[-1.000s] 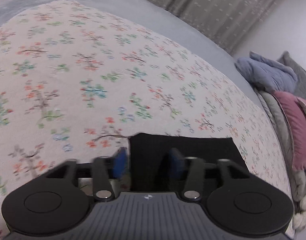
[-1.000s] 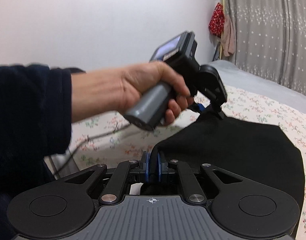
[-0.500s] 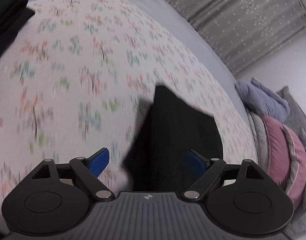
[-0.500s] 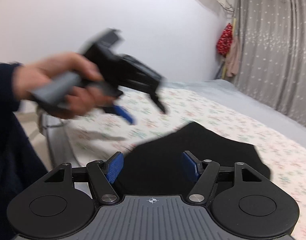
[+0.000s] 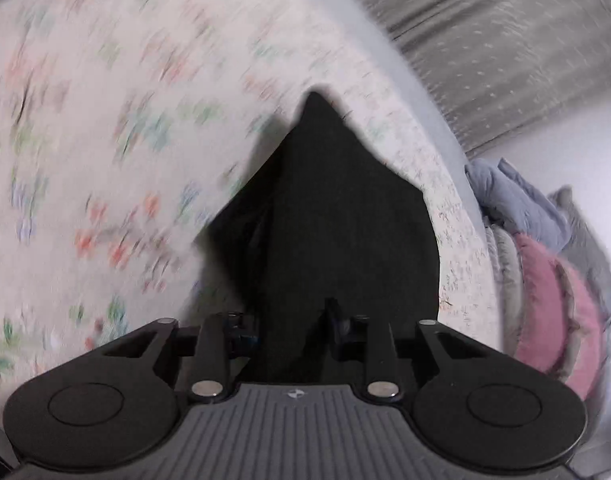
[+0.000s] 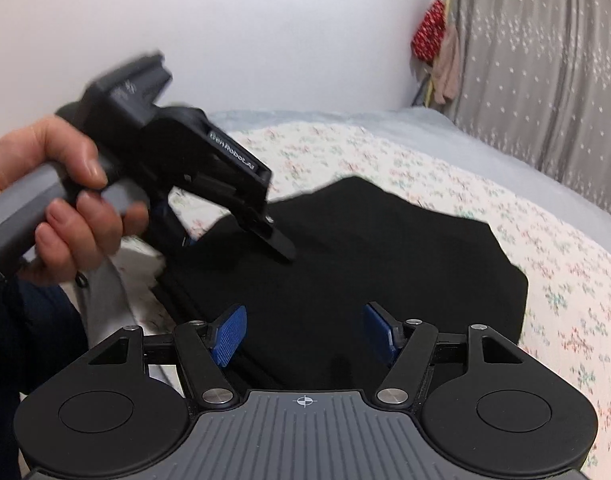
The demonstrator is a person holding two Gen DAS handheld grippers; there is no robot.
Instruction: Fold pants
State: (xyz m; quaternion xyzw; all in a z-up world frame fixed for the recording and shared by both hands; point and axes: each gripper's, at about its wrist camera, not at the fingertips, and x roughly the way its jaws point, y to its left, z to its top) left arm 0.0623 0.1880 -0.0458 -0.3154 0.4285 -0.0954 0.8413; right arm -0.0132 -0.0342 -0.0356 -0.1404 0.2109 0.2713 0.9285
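The black pants lie folded in a flat pile on the floral bedspread. My right gripper is open and empty, its blue pads just above the near edge of the pants. My left gripper hovers low over the pants, its fingers a hand-width apart with nothing visibly held between them; the view is motion-blurred. In the right wrist view the left gripper is held by a hand over the pants' left edge.
A stack of pink and grey cushions lies at the right of the bed. Grey dotted curtains hang behind the bed. A white wall is beyond the bed's far end.
Both grippers let go of the pants and opened. The left gripper swung up, then came back down over the pants, its fingers now closer together. The pants dropped flat onto the bed.
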